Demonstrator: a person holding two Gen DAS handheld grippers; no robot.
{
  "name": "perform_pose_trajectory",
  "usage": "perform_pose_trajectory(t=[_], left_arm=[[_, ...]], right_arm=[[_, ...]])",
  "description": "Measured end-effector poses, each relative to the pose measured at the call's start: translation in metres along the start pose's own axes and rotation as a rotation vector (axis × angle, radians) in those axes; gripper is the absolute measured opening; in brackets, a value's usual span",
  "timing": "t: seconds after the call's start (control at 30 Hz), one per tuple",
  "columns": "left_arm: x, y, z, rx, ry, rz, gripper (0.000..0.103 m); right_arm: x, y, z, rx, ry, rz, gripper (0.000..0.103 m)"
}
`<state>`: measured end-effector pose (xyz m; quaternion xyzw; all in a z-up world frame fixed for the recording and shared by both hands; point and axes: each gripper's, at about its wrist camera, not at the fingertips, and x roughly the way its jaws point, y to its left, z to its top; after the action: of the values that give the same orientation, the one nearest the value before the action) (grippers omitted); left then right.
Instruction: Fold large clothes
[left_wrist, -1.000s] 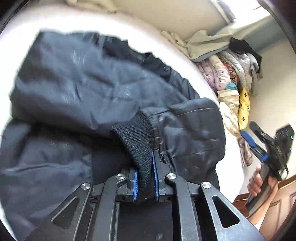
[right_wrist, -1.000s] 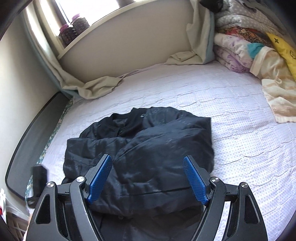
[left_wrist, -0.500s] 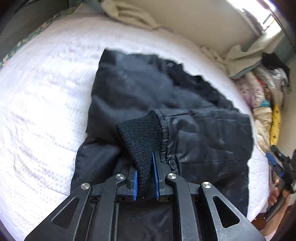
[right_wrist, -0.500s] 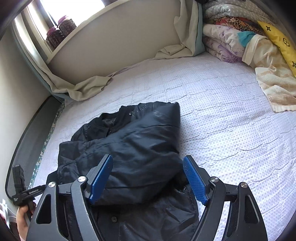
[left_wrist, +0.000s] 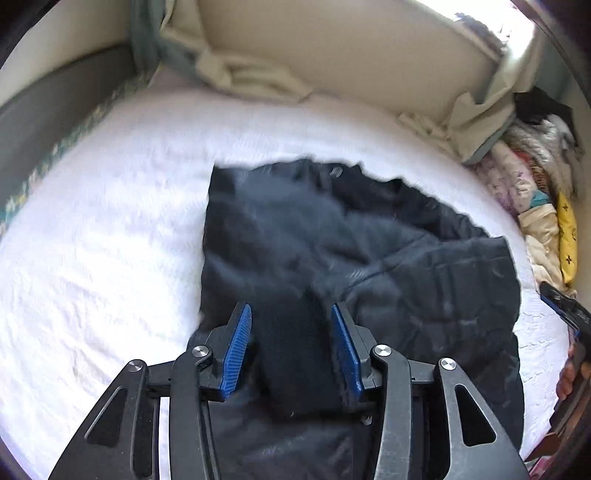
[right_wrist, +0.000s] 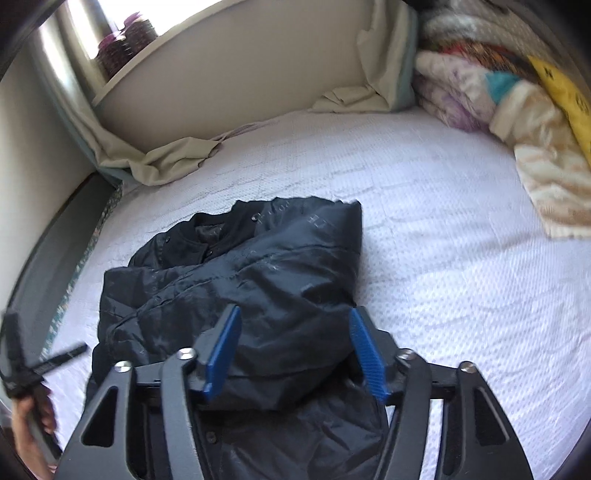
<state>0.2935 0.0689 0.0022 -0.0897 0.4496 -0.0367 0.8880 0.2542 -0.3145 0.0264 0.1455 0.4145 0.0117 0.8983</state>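
Observation:
A black padded jacket (left_wrist: 388, 258) (right_wrist: 266, 280) lies crumpled on the white bed (left_wrist: 92, 277) (right_wrist: 443, 266), collar toward the far wall. My left gripper (left_wrist: 291, 347) hovers over its near edge with jaws opening. The black knit cuff (left_wrist: 295, 354) lies loose between the blue pads, which do not pinch it. My right gripper (right_wrist: 295, 354) hangs over the jacket's near right corner with jaws closing. A fold of jacket sits below and between its pads, not pressed. Each view shows the other gripper held by a hand at the frame's edge: the right gripper (left_wrist: 569, 314), the left gripper (right_wrist: 22, 365).
Folded blankets and clothes (left_wrist: 524, 192) (right_wrist: 480, 96) are piled at the bed's right end. Beige cloth (left_wrist: 251, 77) (right_wrist: 166, 162) is bunched along the far wall. A grey bed rail (left_wrist: 44, 122) runs along the left side. Jars (right_wrist: 125, 44) stand on the window ledge.
The left gripper, earlier shut on the knit cuff, has let it go and pulled back and up. The right gripper's jaws have narrowed over the jacket.

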Motion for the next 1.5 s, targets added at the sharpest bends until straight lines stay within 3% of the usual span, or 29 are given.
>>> perform_pose_trajectory(t=[0.13,0.23,0.5,0.7,0.97,1.4,1.47,1.5], left_arm=[[0.024,-0.006,-0.003,-0.014,0.032,-0.118,0.045],[0.051,-0.008,-0.006,-0.026,0.072,-0.123,0.036],[0.081,-0.006,-0.022,-0.011,0.155,-0.068,0.033],[0.095,-0.015,-0.028,0.034,0.162,-0.036,0.033],[0.098,-0.021,-0.036,0.070,0.142,0.018,0.033],[0.095,-0.020,-0.041,0.066,0.123,0.021,0.033],[0.092,-0.024,-0.039,0.069,0.128,0.028,0.037],[0.090,-0.026,-0.038,0.073,0.128,0.026,0.045]], right_arm=[[0.021,0.023,-0.003,-0.080,0.009,-0.003,0.026],[0.043,0.036,-0.008,-0.121,0.032,-0.013,0.017],[0.098,0.035,-0.034,-0.172,0.148,-0.103,0.013],[0.116,0.029,-0.047,-0.202,0.170,-0.125,0.008],[0.121,0.038,-0.061,-0.296,0.123,-0.189,0.007],[0.119,0.029,-0.052,-0.220,0.139,-0.140,0.007],[0.110,0.028,-0.045,-0.173,0.160,-0.134,0.007],[0.105,0.030,-0.043,-0.171,0.160,-0.137,0.007]])
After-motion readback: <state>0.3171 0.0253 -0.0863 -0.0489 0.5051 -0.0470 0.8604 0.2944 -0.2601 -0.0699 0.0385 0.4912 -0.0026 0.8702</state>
